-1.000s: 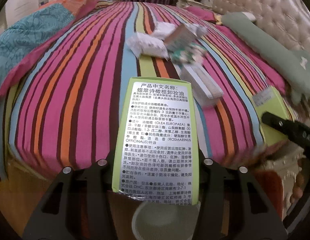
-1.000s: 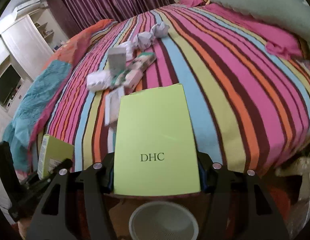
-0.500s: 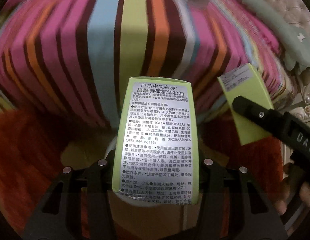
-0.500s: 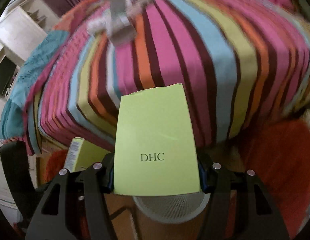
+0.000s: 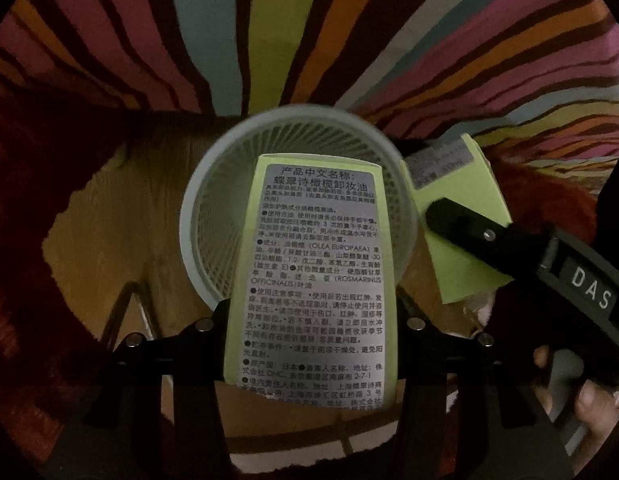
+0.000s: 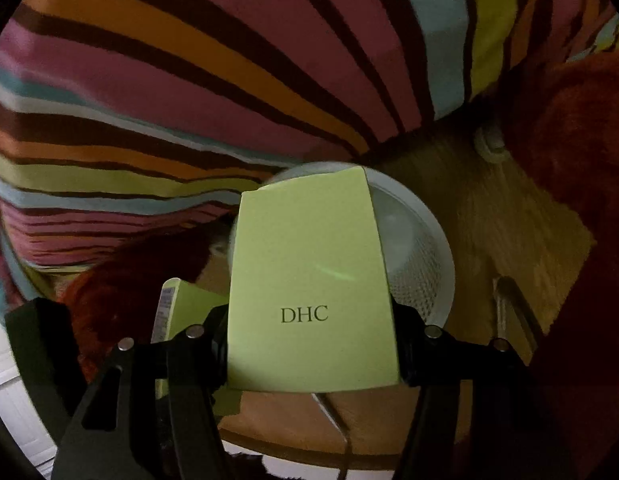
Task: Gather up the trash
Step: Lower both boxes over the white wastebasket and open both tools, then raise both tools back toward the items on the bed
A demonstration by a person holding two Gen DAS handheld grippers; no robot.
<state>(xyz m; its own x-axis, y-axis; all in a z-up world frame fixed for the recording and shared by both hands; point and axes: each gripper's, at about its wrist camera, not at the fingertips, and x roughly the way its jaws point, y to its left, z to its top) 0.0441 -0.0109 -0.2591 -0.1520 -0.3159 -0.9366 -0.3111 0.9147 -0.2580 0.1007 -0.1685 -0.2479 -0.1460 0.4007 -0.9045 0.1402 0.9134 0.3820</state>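
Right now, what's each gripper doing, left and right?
Left gripper: closed on the green box with the printed label.
Right gripper: closed on the green DHC box.

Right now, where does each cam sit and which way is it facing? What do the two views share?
Left wrist: on the left gripper, facing steeply down at the white mesh bin; shows its fingers clamping a labelled green box, plus the right gripper and a hand.
Right wrist: on the right gripper, also facing down; its fingers clamp a green DHC box, left gripper at lower left.
Shared: bin, both boxes, striped bedspread, wood floor.
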